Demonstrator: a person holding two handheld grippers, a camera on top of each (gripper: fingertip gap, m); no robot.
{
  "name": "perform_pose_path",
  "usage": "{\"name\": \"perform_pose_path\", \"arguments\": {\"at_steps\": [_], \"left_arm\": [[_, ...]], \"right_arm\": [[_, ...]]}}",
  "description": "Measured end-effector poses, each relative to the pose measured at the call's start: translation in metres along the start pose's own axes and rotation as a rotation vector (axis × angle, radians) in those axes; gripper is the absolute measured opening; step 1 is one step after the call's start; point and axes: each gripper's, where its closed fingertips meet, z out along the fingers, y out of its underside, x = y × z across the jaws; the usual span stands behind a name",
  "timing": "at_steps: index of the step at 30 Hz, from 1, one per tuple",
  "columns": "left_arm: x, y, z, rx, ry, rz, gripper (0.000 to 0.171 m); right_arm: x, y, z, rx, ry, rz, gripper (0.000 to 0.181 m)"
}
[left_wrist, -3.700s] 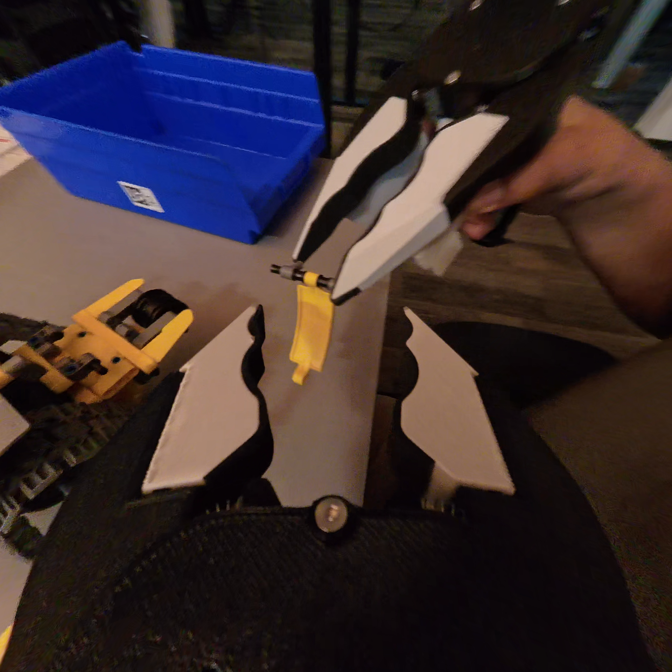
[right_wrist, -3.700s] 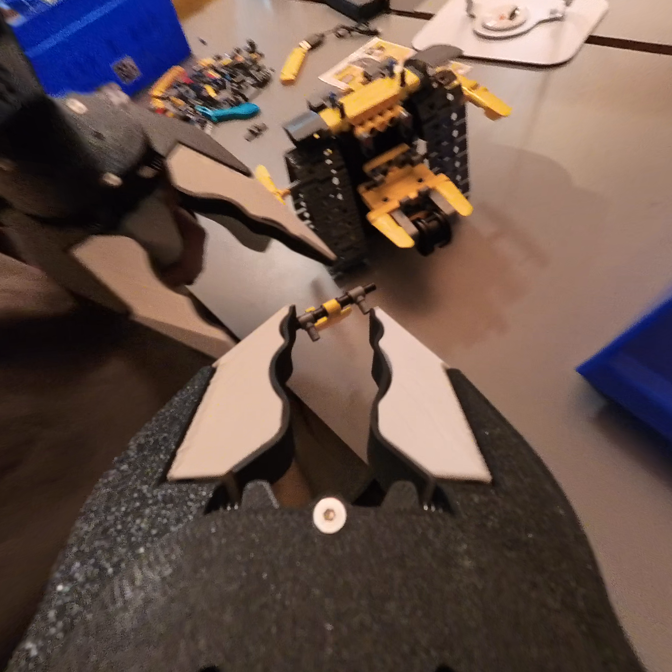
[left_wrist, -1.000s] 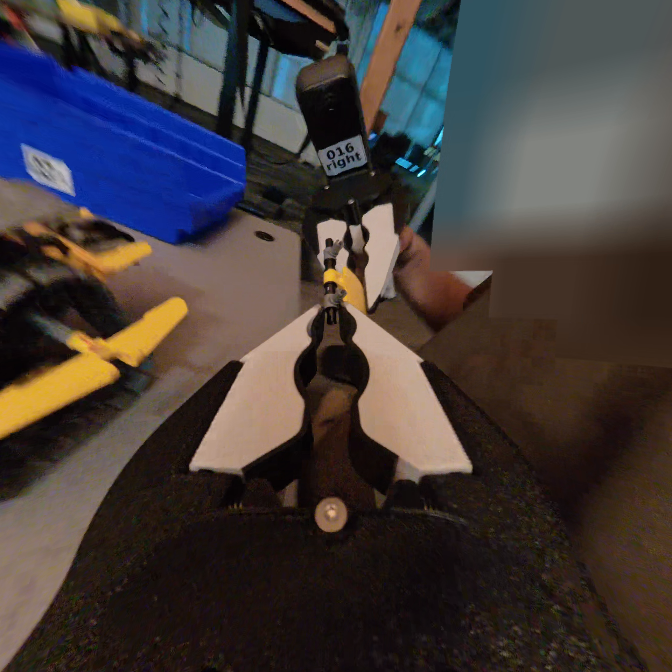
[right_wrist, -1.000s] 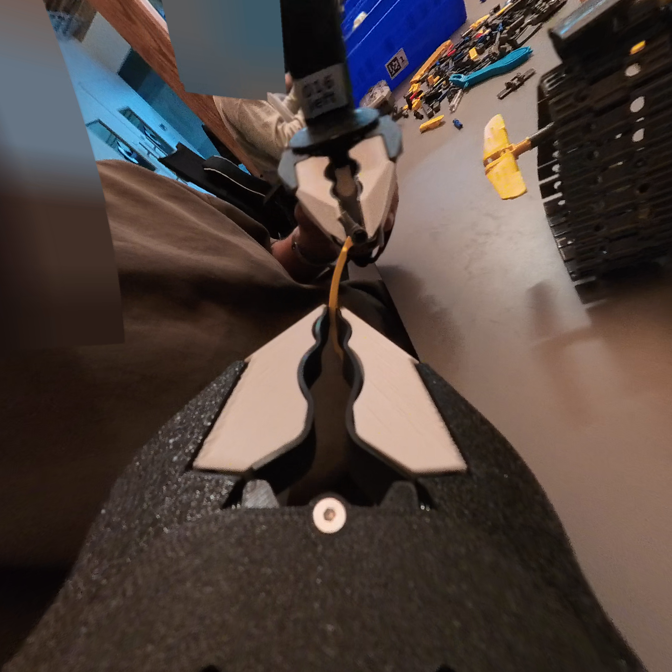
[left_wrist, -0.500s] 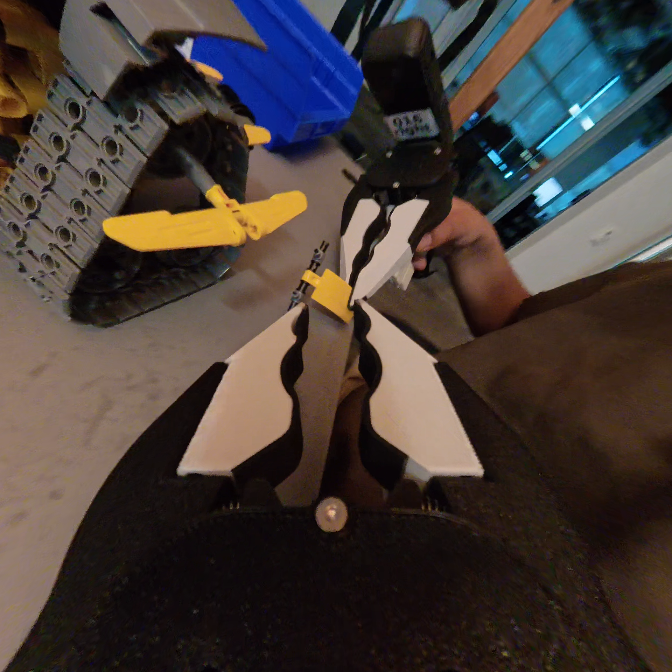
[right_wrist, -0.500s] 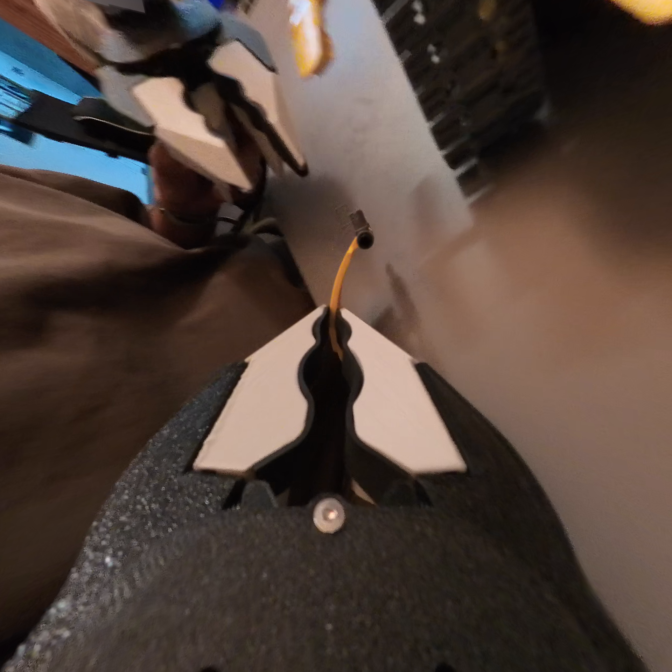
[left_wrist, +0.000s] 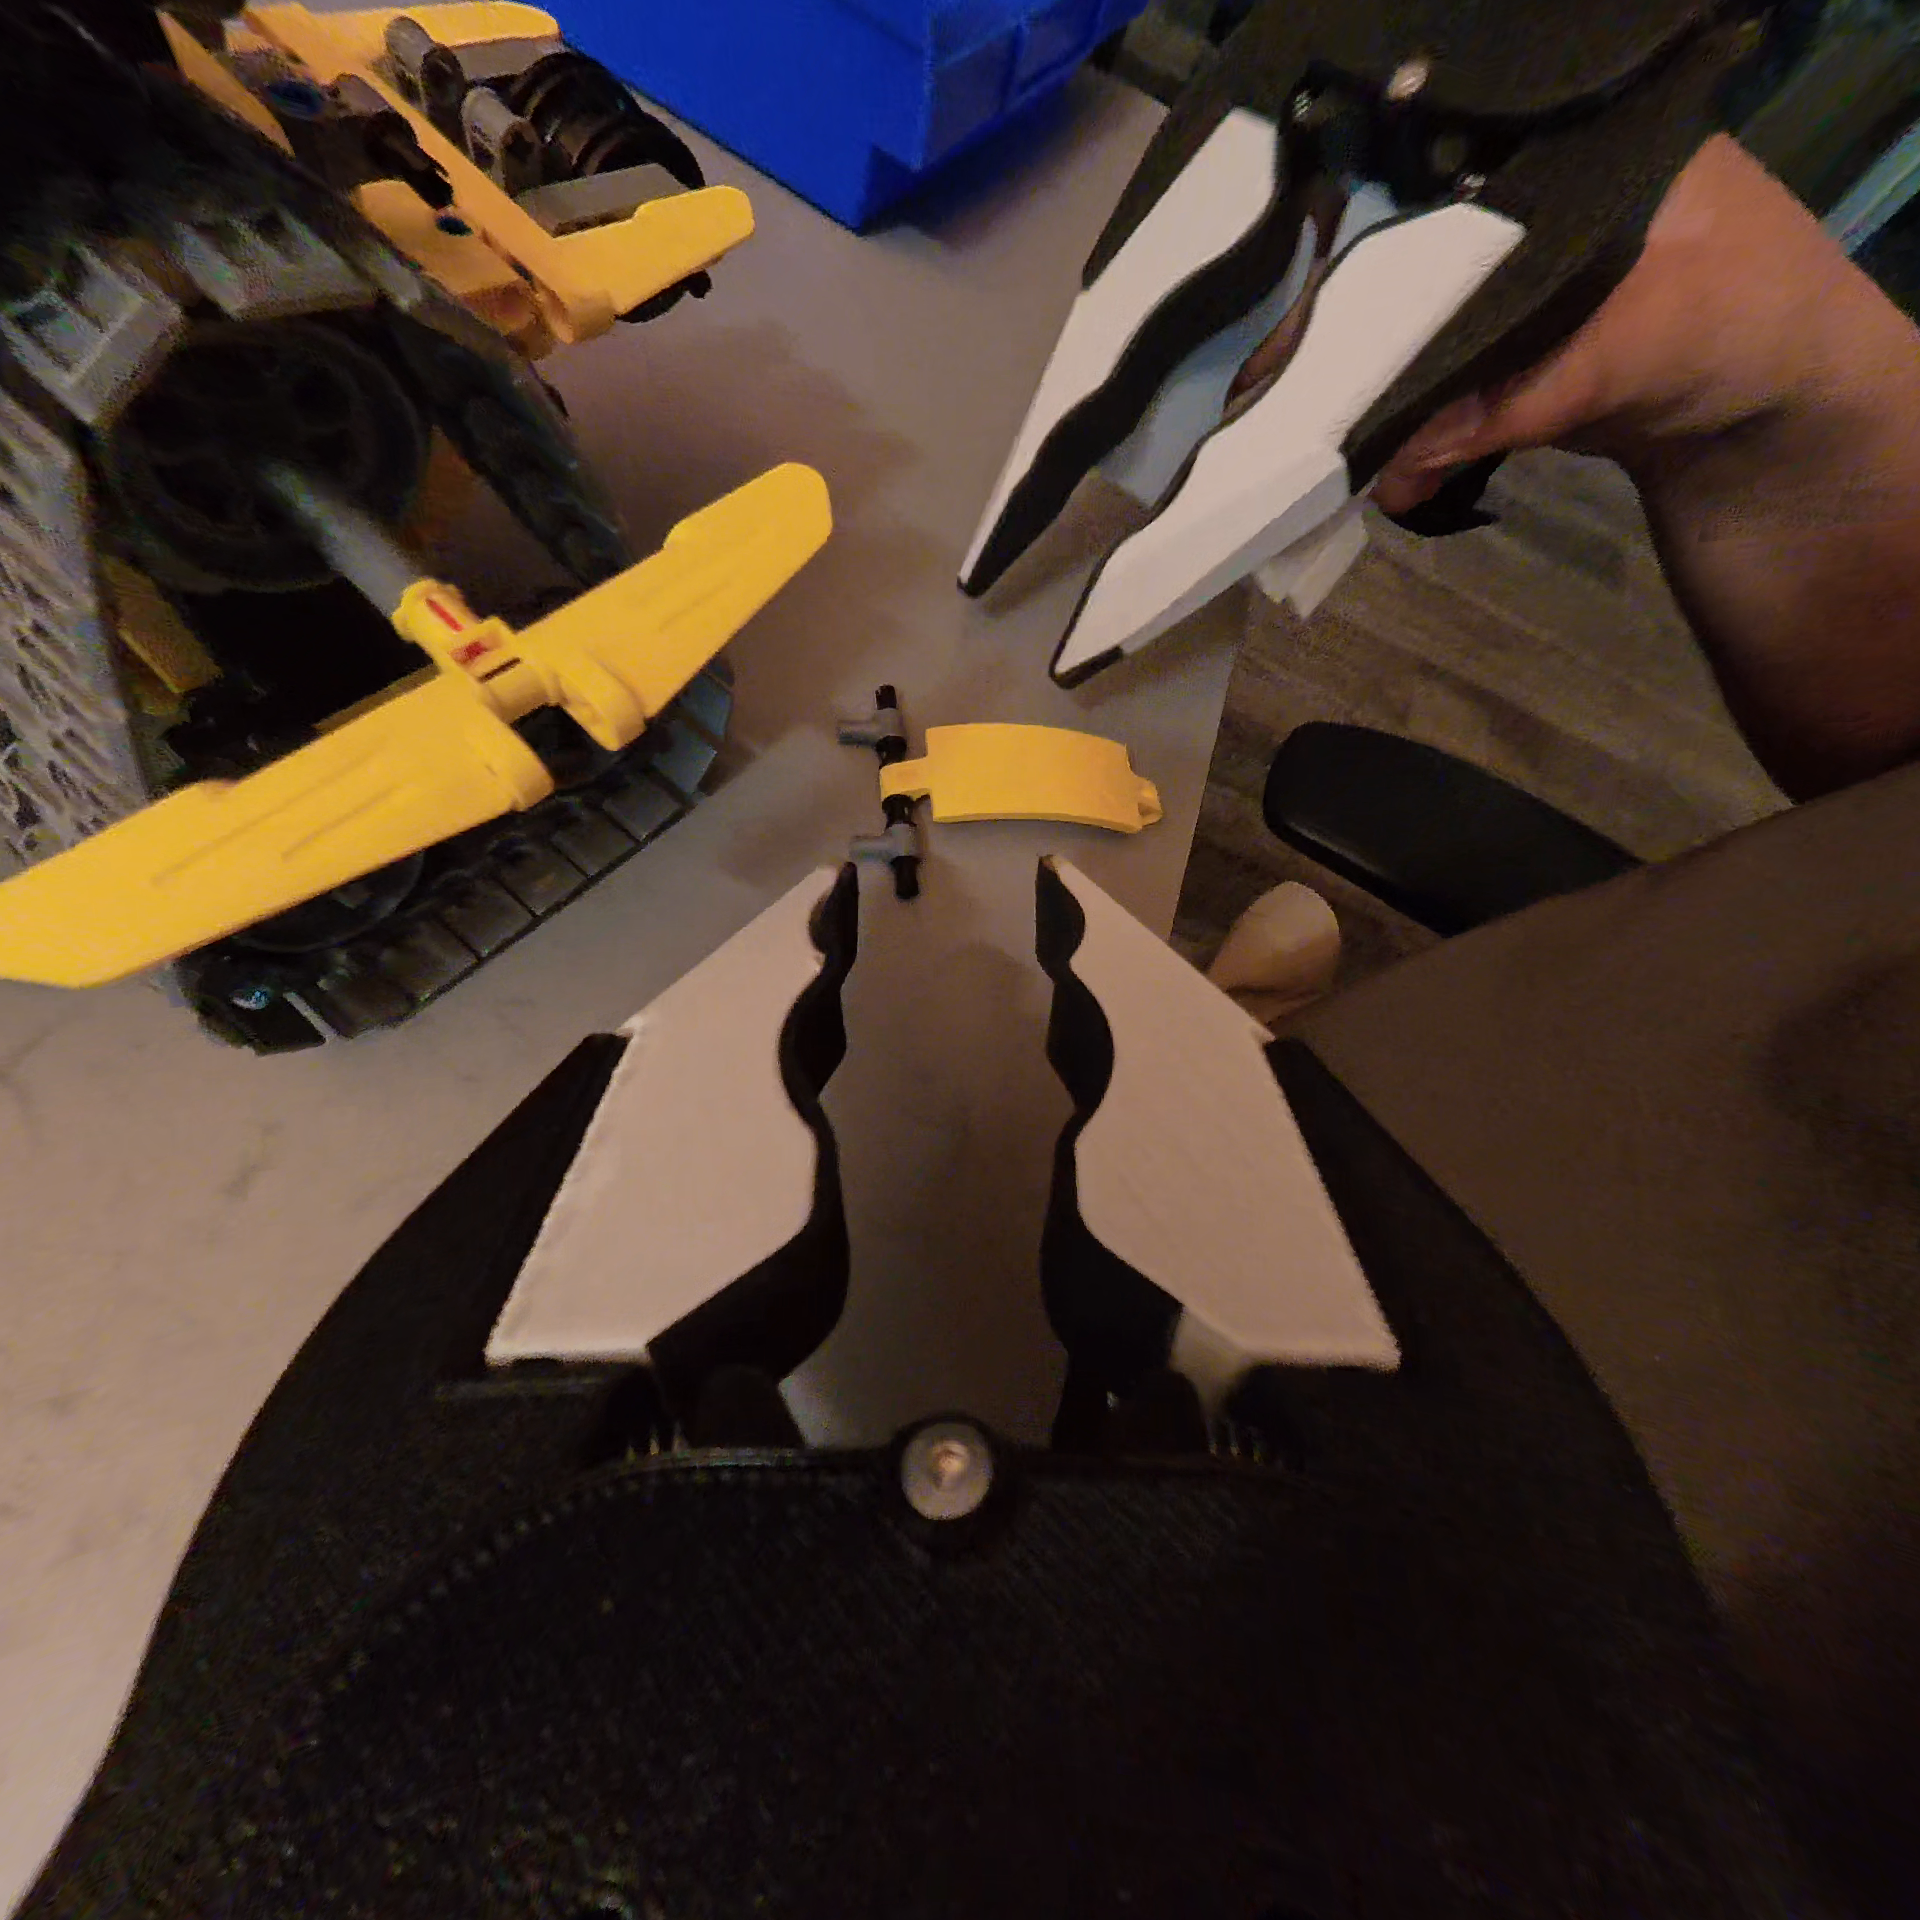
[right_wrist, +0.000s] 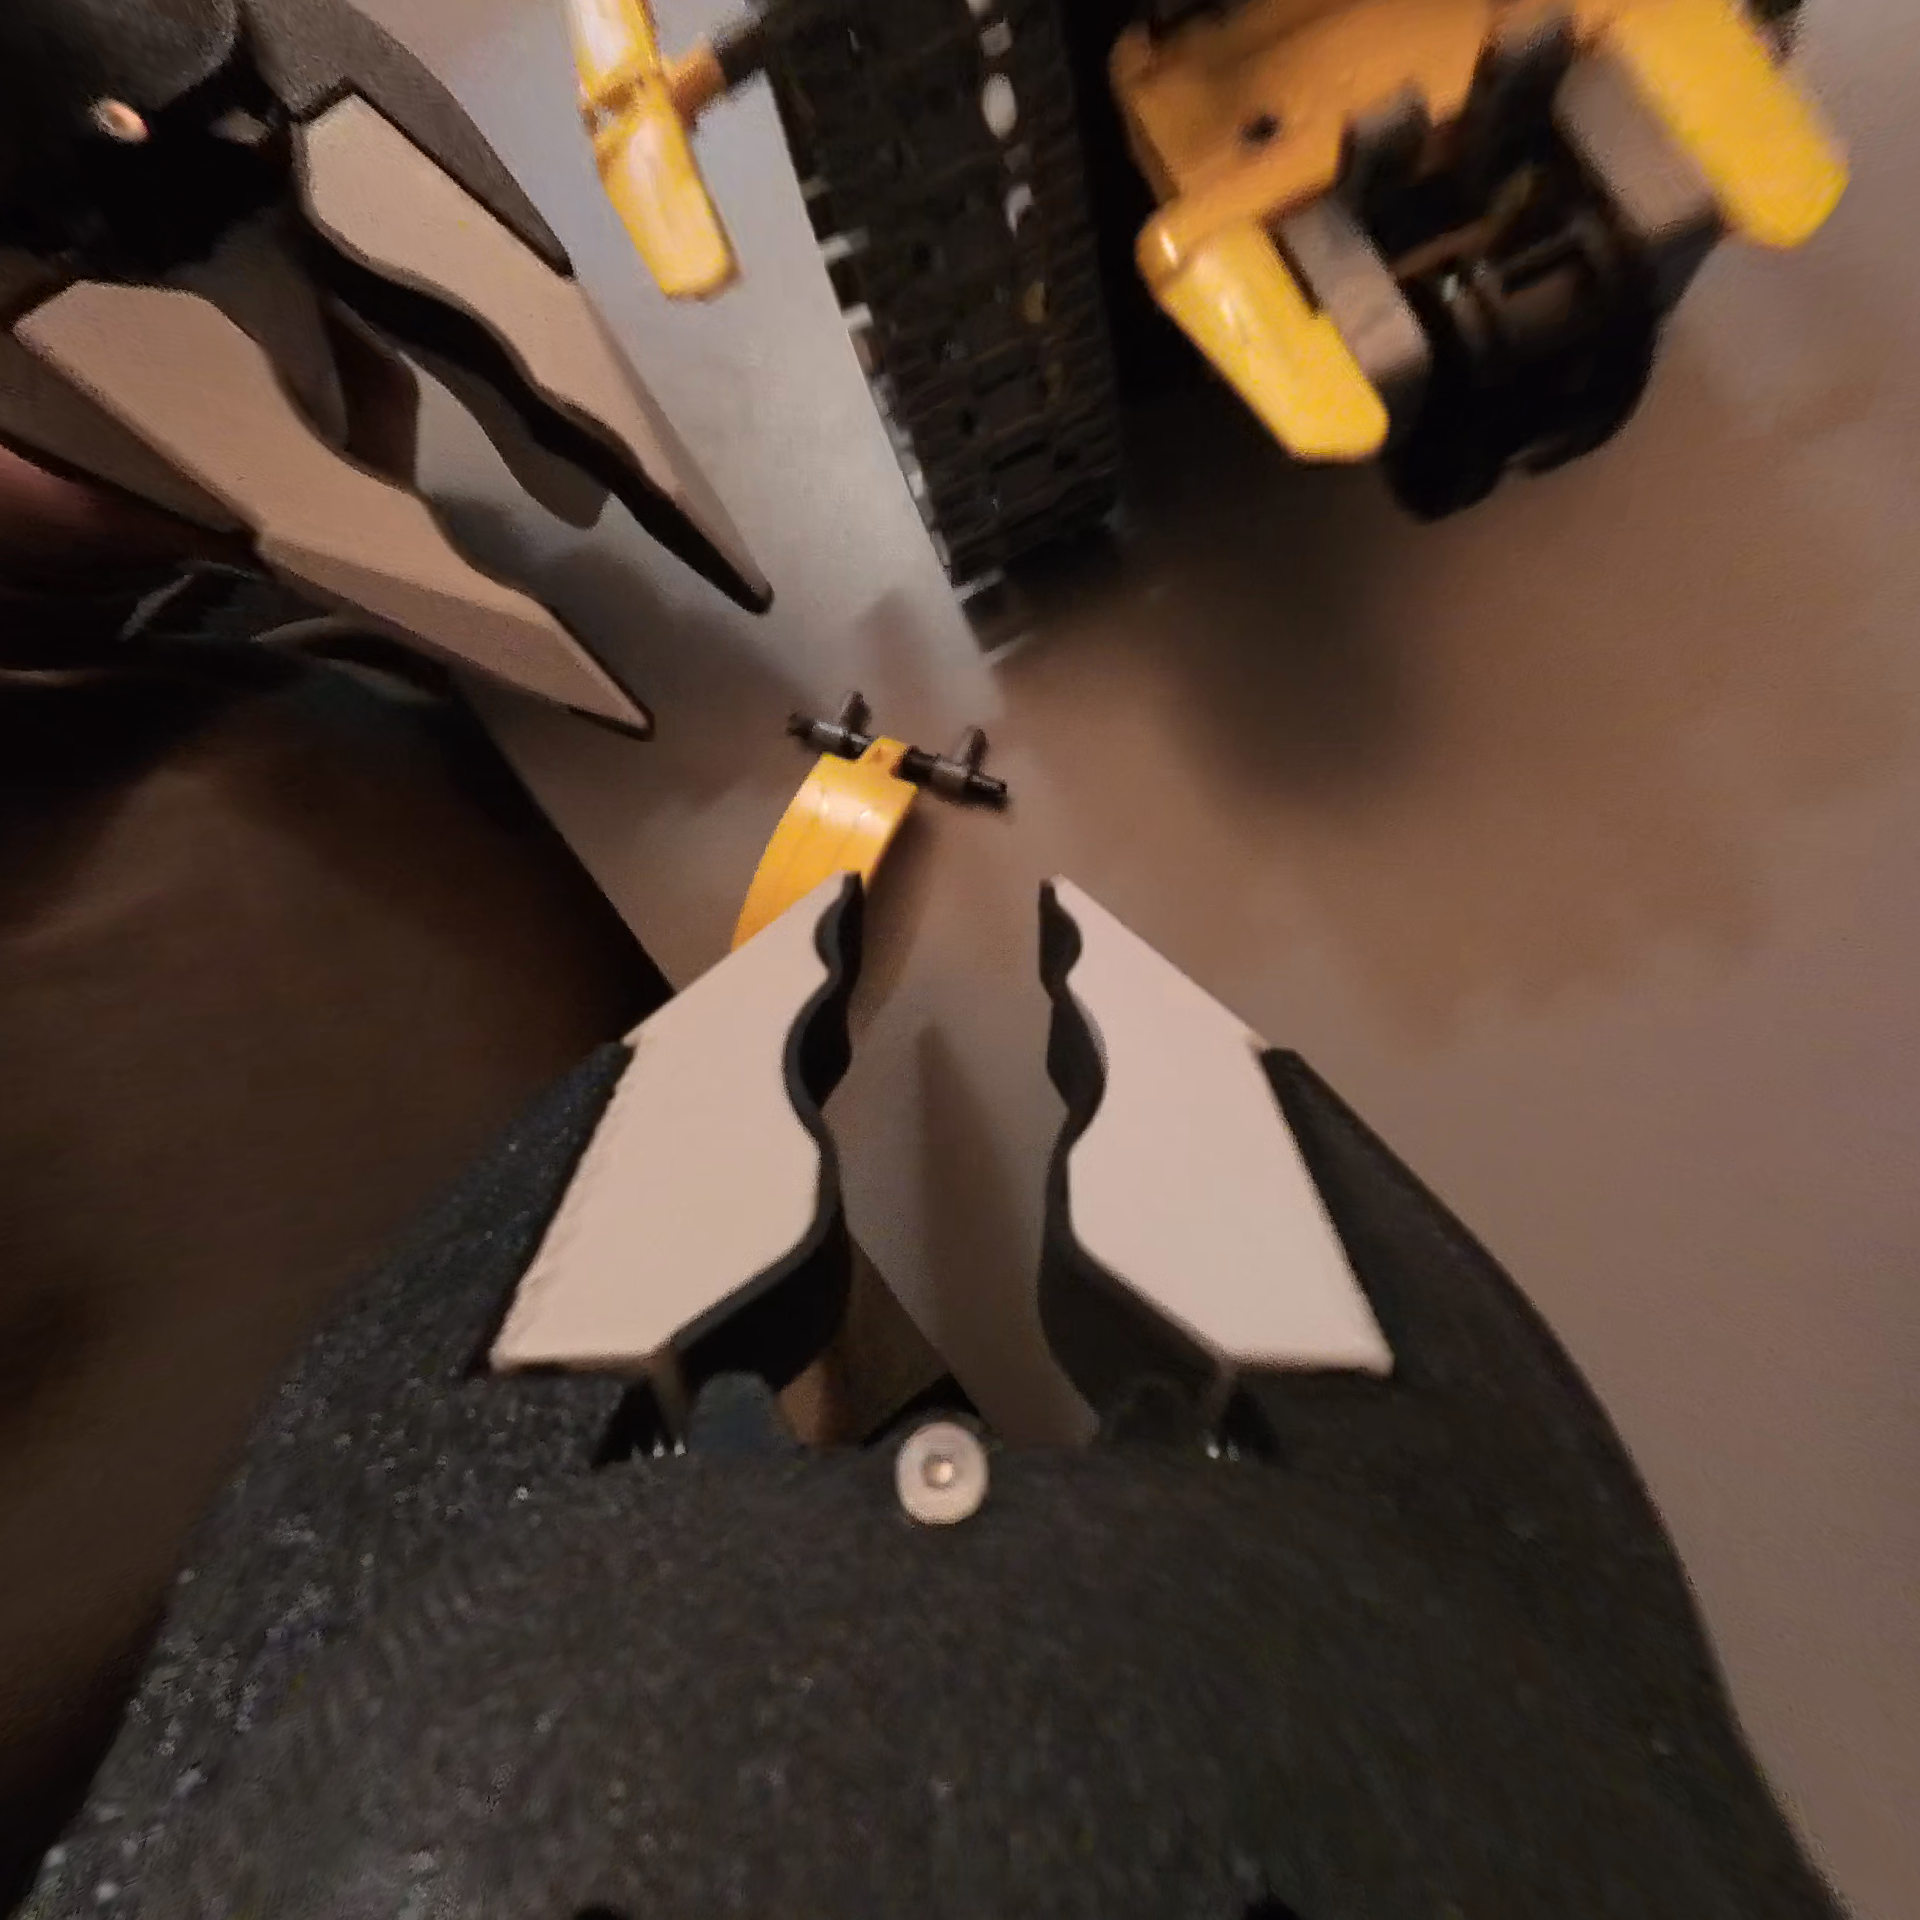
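a small curved yellow plastic panel on a thin black axle with grey connectors (left_wrist: 1013, 777) lies loose on the grey tabletop (left_wrist: 312, 1164), near the table's edge. the left gripper (left_wrist: 940, 883) hovers just short of the axle end, its white fingers apart and holding nothing. the right gripper (right_wrist: 951, 894) is over the panel's other end with its fingers apart too, empty; its left fingertip (right_wrist: 831, 914) overlaps the panel in view, contact unclear. beside the part stands a black and yellow brick-built tracked vehicle (left_wrist: 312, 582) with a yellow propeller-like blade (left_wrist: 436, 707). a blue plastic bin (left_wrist: 862, 94) sits behind it
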Motion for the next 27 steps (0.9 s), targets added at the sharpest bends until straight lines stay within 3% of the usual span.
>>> {"name": "perform_pose_path", "arguments": {"at_steps": [4, 7, 11, 14, 19, 23, 27], "left_arm": [[0.002, 0.002, 0.005, -0.023, -0.001, 0.025, 0.033], [0.002, 0.003, 0.006, -0.040, -0.002, 0.021, 0.032], [0.005, -0.003, -0.005, 0.032, 0.023, -0.003, 0.030], [0.004, 0.001, -0.015, 0.050, 0.029, -0.022, 0.034], [0.008, 0.001, -0.028, 0.096, 0.029, -0.002, 0.033], [0.012, -0.001, -0.032, 0.111, 0.021, 0.033, 0.034], [0.010, 0.000, -0.036, 0.127, 0.007, 0.060, 0.033]], "right_arm": [[-0.022, -0.018, 0.005, 0.138, 0.066, -0.090, 0.042], [-0.014, -0.021, 0.015, 0.161, 0.240, -0.097, 0.056], [-0.011, -0.026, 0.020, 0.230, 0.362, -0.045, 0.084], [-0.019, -0.031, 0.019, 0.316, 0.416, -0.035, 0.088], [-0.023, -0.021, 0.029, 0.262, 0.464, -0.037, 0.077], [-0.018, -0.011, 0.041, 0.211, 0.394, 0.096, 0.077], [-0.011, -0.011, 0.042, 0.174, 0.428, 0.093, 0.076]]}}
